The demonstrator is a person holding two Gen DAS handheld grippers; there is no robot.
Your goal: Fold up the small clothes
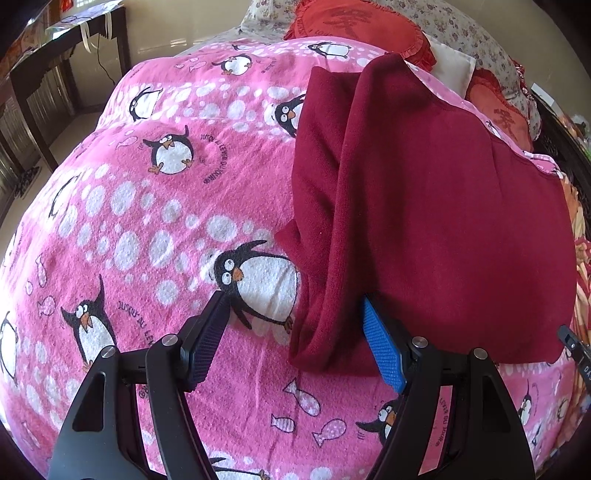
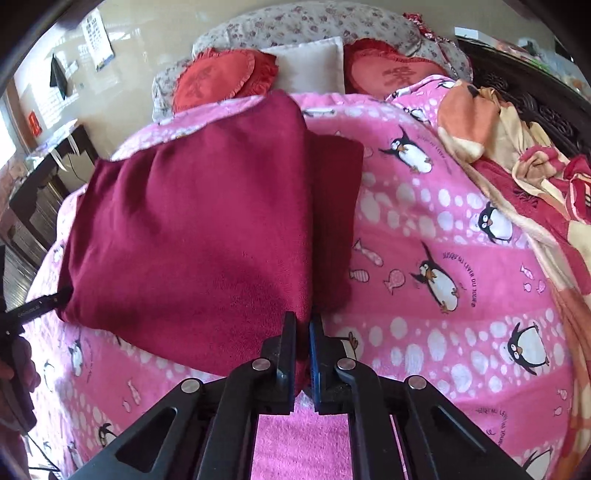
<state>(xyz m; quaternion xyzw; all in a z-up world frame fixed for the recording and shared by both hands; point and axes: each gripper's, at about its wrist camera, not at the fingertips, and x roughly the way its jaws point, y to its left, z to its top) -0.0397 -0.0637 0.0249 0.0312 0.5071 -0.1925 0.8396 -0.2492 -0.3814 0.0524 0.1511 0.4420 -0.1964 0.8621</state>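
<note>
I'm in a home bedroom: a bed under a pink penguin blanket (image 1: 155,229), heart-shaped red cushions (image 2: 221,79) at its far end.

We see a bed covered by a pink fleece penguin-print blanket (image 1: 155,229), daylight bright across it. At its head lie two red heart-shaped frilled cushions (image 2: 221,79), a plain white pillow (image 2: 310,68) between them, and floral bedding (image 2: 288,26). A dark wooden table (image 1: 62,55) stands against the glossy beige wall (image 1: 177,33).
</note>
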